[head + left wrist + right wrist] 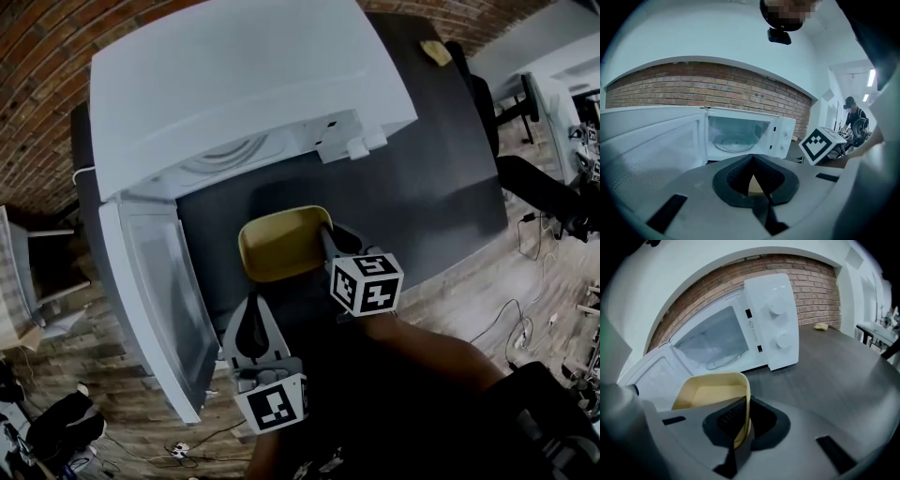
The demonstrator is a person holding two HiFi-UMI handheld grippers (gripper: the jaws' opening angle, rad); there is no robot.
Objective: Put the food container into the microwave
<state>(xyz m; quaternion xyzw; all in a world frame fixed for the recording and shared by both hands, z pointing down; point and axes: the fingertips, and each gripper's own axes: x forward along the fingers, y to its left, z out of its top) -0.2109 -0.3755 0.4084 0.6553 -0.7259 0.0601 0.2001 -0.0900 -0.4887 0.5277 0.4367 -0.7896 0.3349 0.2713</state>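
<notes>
A yellow food container (pixel 283 242) hangs over the dark table in front of the white microwave (pixel 234 84). My right gripper (pixel 327 236) is shut on the container's right rim; the wall (pixel 745 404) passes between its jaws. The microwave's door (pixel 155 291) stands swung open to the left, and its glass turntable (pixel 733 142) shows inside the cavity. My left gripper (pixel 255 323) is shut and holds nothing, close to the table's near edge below the container.
The dark table (pixel 441 178) runs to the right of the microwave, with a small tan object (pixel 436 52) at its far end. A brick wall (pixel 717 89) stands behind. Cables lie on the wooden floor (pixel 525 309) at the right. A person (pixel 855 119) sits far off.
</notes>
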